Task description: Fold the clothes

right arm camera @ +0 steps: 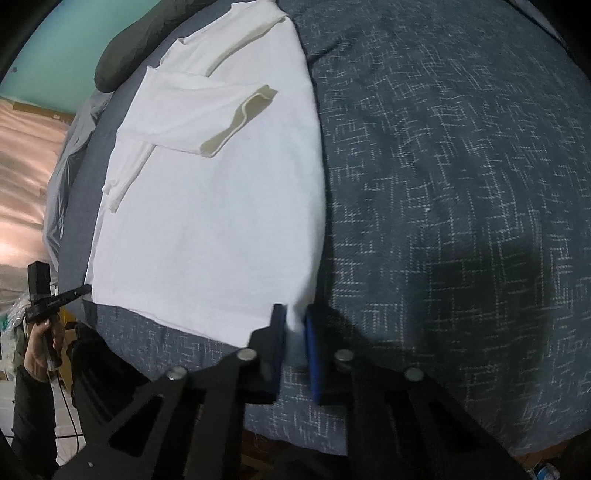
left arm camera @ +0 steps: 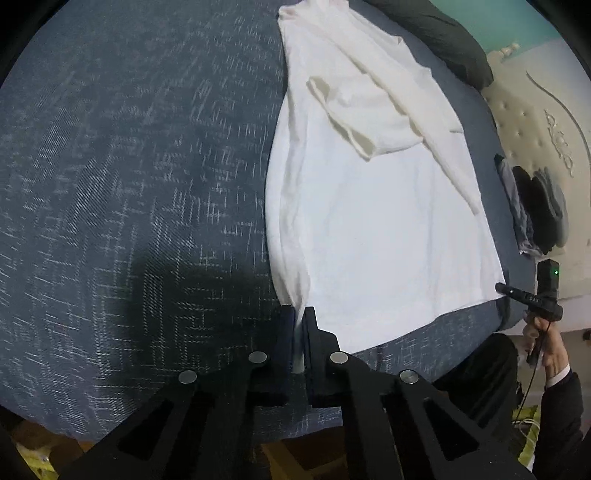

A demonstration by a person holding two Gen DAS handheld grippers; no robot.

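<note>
A white long-sleeved shirt [left arm camera: 373,221] lies lengthwise on the dark blue bedspread [left arm camera: 129,184], its sleeves folded across the chest. My left gripper [left arm camera: 299,323] is shut on the near left corner of the hem, with fabric bunched between the pads. In the right wrist view the shirt [right arm camera: 221,206] stretches away, and my right gripper [right arm camera: 294,321] is shut on the near right corner of its hem. Each view shows the other gripper at the shirt's opposite corner: the right gripper [left arm camera: 528,295] and the left gripper [right arm camera: 55,297], each held in a hand.
A dark pillow [left arm camera: 443,33] lies beyond the shirt's collar. A stack of dark folded clothes [left arm camera: 535,210] leans by the cream headboard [left arm camera: 535,122]. A grey blanket [right arm camera: 70,155] hangs off the bed's side. The bed's near edge [left arm camera: 221,432] runs just under the grippers.
</note>
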